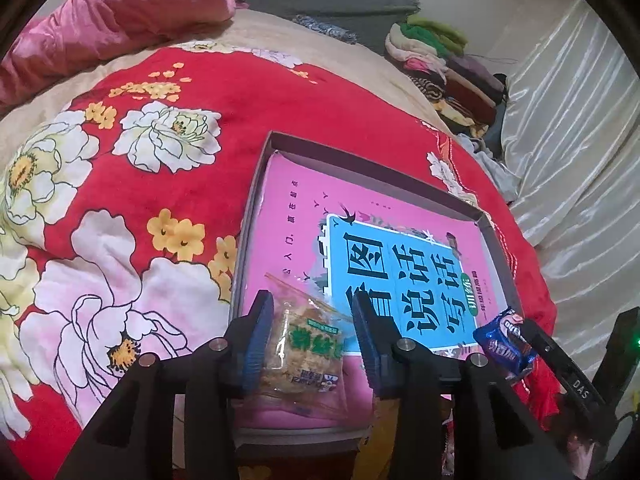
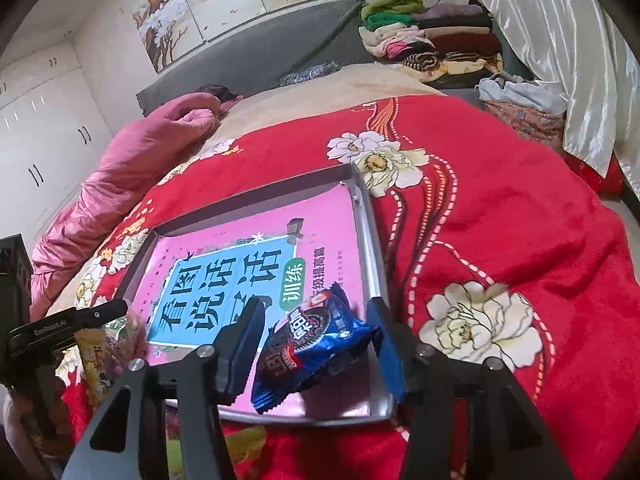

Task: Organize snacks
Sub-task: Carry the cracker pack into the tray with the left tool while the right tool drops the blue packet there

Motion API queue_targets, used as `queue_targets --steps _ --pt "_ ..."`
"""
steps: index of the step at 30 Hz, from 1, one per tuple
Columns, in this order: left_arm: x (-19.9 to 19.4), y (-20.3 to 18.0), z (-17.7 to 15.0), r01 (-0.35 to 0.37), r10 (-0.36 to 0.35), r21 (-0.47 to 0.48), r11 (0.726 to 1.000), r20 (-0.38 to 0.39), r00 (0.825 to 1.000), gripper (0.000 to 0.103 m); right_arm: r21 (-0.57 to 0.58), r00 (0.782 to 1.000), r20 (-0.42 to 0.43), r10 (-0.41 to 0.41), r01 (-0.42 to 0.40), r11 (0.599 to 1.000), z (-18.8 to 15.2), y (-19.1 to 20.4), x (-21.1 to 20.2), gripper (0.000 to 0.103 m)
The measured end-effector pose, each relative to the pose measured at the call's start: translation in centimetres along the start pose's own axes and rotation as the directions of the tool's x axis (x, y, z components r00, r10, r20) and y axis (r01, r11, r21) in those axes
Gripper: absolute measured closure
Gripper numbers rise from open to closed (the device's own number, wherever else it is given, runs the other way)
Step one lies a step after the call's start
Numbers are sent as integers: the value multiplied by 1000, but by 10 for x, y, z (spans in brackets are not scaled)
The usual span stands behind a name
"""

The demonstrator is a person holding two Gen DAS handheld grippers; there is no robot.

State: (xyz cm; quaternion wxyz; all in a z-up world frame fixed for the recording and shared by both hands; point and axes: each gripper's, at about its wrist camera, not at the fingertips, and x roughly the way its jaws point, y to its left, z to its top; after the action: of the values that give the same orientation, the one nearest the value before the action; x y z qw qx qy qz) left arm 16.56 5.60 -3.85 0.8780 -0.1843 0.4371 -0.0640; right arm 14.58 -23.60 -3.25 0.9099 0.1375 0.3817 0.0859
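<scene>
Crinkly clear plastic wraps the square, golden, flaky pastry snack (image 1: 306, 354), green label on top, which sits between the blue ribbed pads of the left gripper (image 1: 312, 340); both pads appear to press its sides, and it hangs over the near end of the shallow grey cardboard tray (image 1: 362, 162). Its lower edge is lost behind the black finger frames. A glossy pink book (image 1: 360, 240) with a blue title panel lies flat inside the tray, filling most of the floor. At 4 o'clock in the left view, the right gripper's black finger shows, cut off by the frame.

In the right wrist view the right gripper (image 2: 316, 340) holds a shiny blue foil cookie packet (image 2: 312, 344), crimped at its ends and tilted; its left pad touches the wrapper, while contact on the right pad is hard to make out, the packet's lower edge being blurred. It hovers over the tray's near right corner. At 8 o'clock the left gripper shows with its packet smeared by blur.

Beneath lies a plush red floral blanket (image 2: 500, 220); at 12 o'clock, folded clothes (image 2: 432, 36) stack unevenly
</scene>
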Motion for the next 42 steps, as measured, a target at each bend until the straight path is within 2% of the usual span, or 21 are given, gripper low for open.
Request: queue_targets --steps 3,10,21,25,30,42 --pt "-4 -2 0 -3 3 13 1000 6 1000 55 15 1000 -7 19 -19 1000 -5 -2 -10 49" --pt "-14 -3 0 3 -4 20 1000 7 1000 50 -37 999 -47 27 -28 999 -18 12 -14 49" --pt "-35 -6 0 29 -29 24 999 17 999 42 -76 995 -45 87 -90 993 -19 25 -16 48" --pt "-43 -7 -1 18 -19 37 999 26 999 30 -92 994 -32 103 -105 990 -19 30 -20 45" --pt "-53 -9 -5 4 -5 52 999 25 1000 29 -120 995 -16 100 -101 988 -19 38 -26 40" --pt "-73 -18 -18 -29 30 121 992 -5 1000 28 -163 995 -13 95 -96 982 -29 53 -45 36"
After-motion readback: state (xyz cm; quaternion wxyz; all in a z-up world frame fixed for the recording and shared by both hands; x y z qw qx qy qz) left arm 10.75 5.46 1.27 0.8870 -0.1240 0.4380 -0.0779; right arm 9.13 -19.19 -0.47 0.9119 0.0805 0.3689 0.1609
